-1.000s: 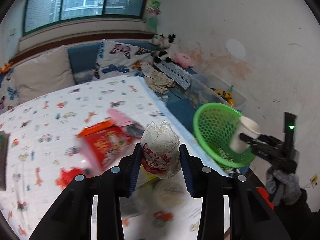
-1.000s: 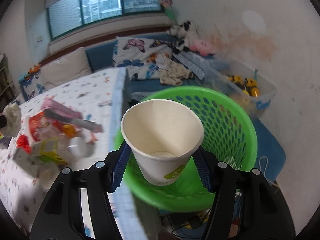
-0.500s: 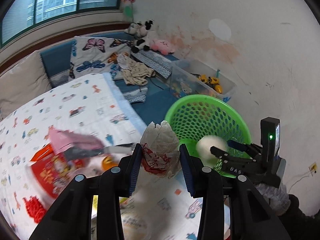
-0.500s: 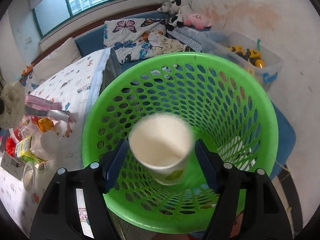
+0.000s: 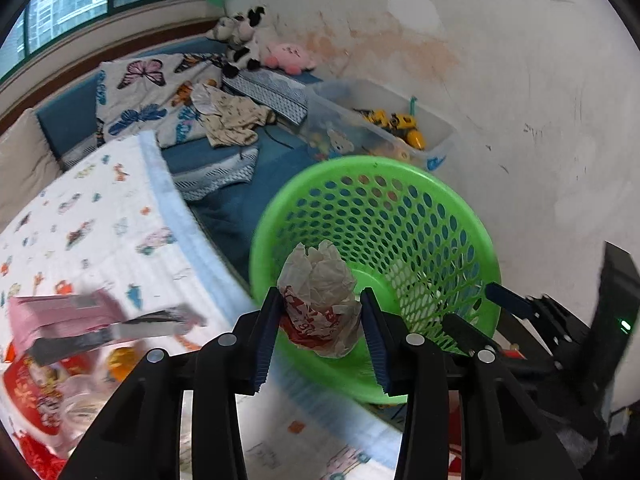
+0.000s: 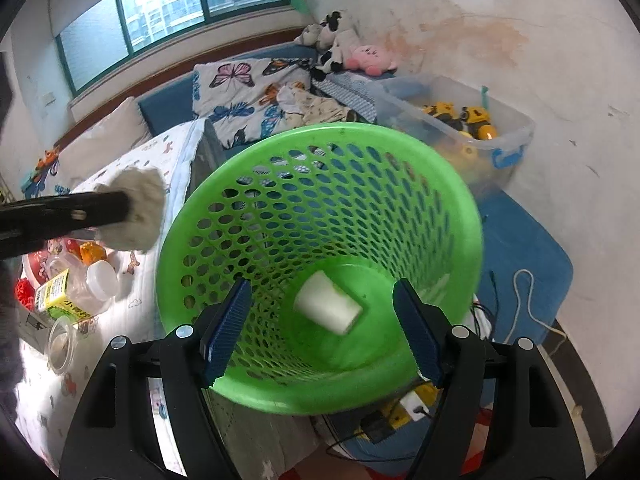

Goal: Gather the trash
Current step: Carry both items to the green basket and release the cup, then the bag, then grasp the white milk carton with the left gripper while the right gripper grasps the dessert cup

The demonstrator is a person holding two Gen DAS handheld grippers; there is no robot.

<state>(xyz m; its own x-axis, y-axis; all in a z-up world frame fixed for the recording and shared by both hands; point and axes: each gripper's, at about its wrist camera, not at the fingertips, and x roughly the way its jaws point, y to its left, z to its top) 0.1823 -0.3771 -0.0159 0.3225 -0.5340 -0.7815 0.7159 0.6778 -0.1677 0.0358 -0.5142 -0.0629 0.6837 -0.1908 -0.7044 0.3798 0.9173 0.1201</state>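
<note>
My left gripper (image 5: pixel 321 297) is shut on a crumpled white-and-red paper wrapper (image 5: pixel 320 276), and its jaws are just starting to open with the pads still on it. It hangs over the near rim of the green mesh basket (image 5: pixel 360 164). In the right wrist view the wrapper (image 6: pixel 140 208) is left of the basket (image 6: pixel 320 132). My right gripper (image 6: pixel 322 286) is above the basket mouth, jaws opening and nothing between them. A white paper cup (image 6: pixel 328 306) lies on its side on the basket floor.
A patterned sheet (image 5: pixel 100 220) left of the basket carries a red box (image 5: pixel 24 392), a pink packet (image 5: pixel 60 312), a clear jar (image 6: pixel 92 280) and a juice carton (image 6: pixel 60 300). A clear toy bin (image 6: pixel 500 128) stands behind the basket by the wall. Cables lie on the floor.
The right gripper opened and let the paper cup drop into the basket. The left gripper carried the wrapper from over the sheet to the basket's rim.
</note>
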